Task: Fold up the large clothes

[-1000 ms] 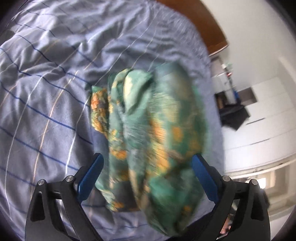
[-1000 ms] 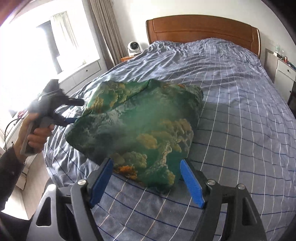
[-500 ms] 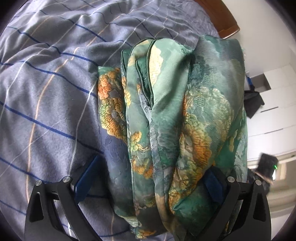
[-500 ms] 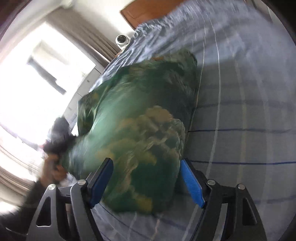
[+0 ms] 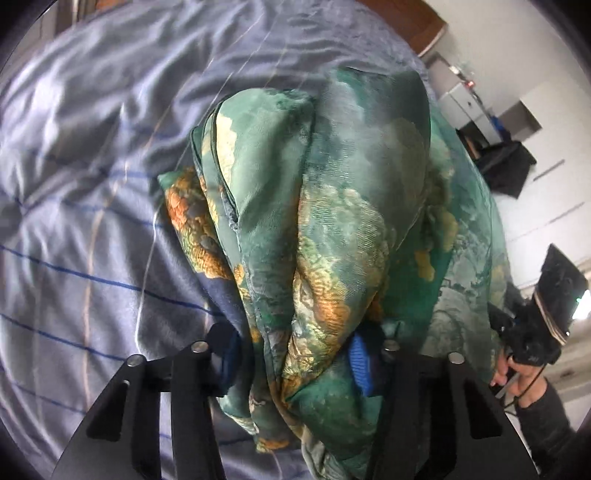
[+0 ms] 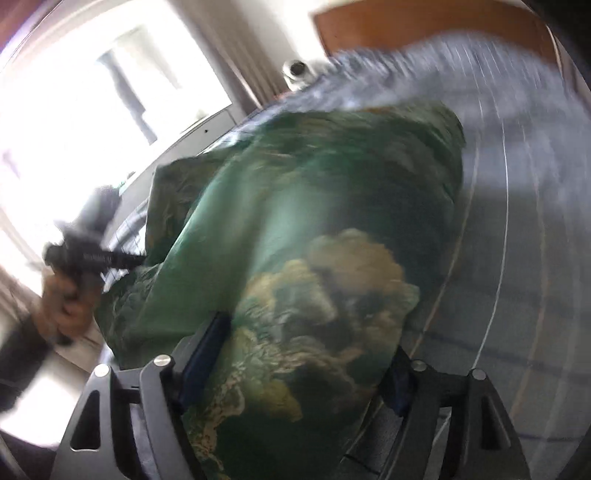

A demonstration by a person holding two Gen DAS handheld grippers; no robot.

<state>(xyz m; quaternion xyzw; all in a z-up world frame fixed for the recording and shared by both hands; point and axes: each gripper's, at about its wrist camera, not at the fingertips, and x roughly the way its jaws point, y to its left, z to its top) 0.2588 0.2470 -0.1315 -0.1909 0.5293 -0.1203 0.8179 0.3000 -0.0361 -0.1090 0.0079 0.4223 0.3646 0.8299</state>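
A: Where is the garment (image 5: 332, 229) right now?

B: It is a green cloth with orange and cream patches, bunched into thick folds above the bed (image 5: 74, 206). The bed has a grey-blue cover with thin blue and pale stripes. In the left wrist view the folds rise from the near edge toward the far end of the bed, where a brown headboard (image 5: 413, 22) shows.

A: And the left tool (image 5: 295, 356)?

B: It is clenched on the garment. The folds are squeezed between its two blue pads, with cloth spilling over both sides and hanging below the near edge.

A: The right tool (image 6: 303, 373)?

B: Its view is blurred, but a thick roll of the same garment (image 6: 314, 258) sits between its pads and fills the gap, so it is grasping the cloth as well. I cannot tell how tightly.

A: Can each tool be seen from the other side?

B: Yes. In the left wrist view the right hand (image 5: 517, 373) is at the near right, gripping a black handle just beside the cloth. In the right wrist view the left hand (image 6: 64, 306) is at the left, blurred, in front of a bright window (image 6: 122, 85).
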